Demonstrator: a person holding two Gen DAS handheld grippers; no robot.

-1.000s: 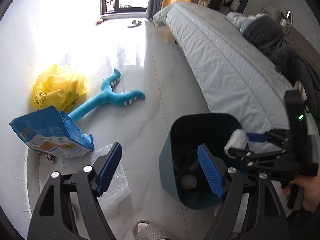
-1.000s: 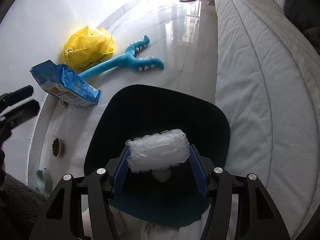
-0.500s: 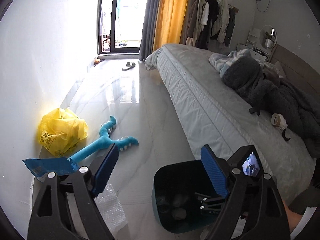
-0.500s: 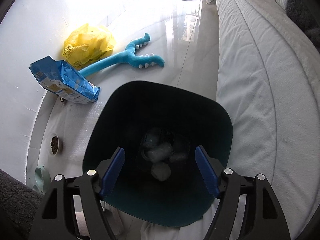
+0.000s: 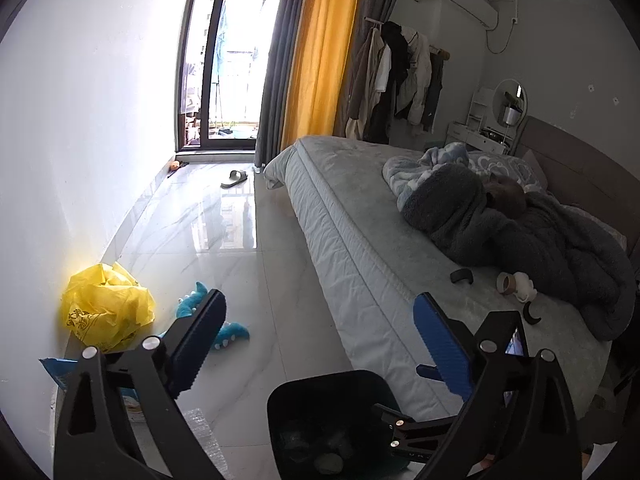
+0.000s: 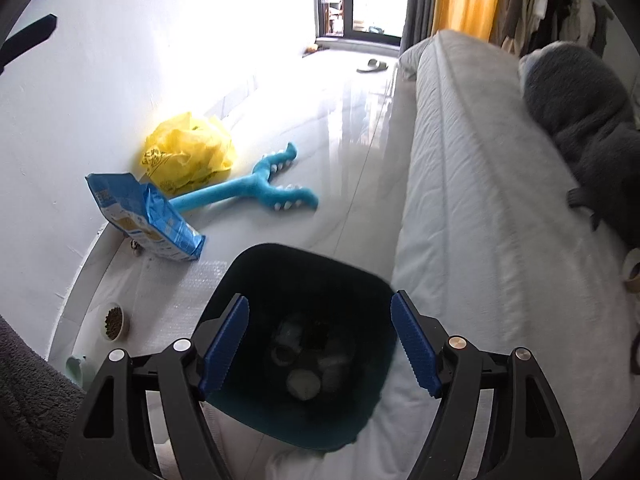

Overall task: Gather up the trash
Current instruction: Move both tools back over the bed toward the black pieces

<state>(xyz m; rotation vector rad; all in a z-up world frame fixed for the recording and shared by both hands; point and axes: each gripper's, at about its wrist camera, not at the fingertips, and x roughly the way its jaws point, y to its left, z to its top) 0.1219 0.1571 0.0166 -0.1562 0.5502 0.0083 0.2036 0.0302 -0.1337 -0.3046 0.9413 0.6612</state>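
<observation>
A dark teal trash bin [image 6: 360,280] stands on the floor beside the bed and holds several pieces of clear and white trash [image 6: 304,384]. It also shows at the bottom of the left wrist view [image 5: 280,404]. My right gripper [image 6: 319,344] is open and empty right above the bin's mouth. My left gripper [image 5: 320,344] is open and empty, raised above the floor and looking across the room. A sheet of bubble wrap [image 6: 188,280] lies on the floor left of the bin. On the bed lie tape rolls [image 5: 506,282] and a white scrap [image 5: 524,286].
A yellow plastic bag [image 6: 188,156], a blue food bag [image 6: 144,216] and a teal plush toy [image 6: 256,188] lie by the left wall. A pet food bowl [image 6: 114,320] sits near it. The bed [image 5: 360,216] with dark blankets [image 5: 520,224] fills the right side.
My right gripper opened and dropped the plastic-wrapped bundle into the bin, then tilted up. My left gripper lifted and tilted up from the floor towards the room.
</observation>
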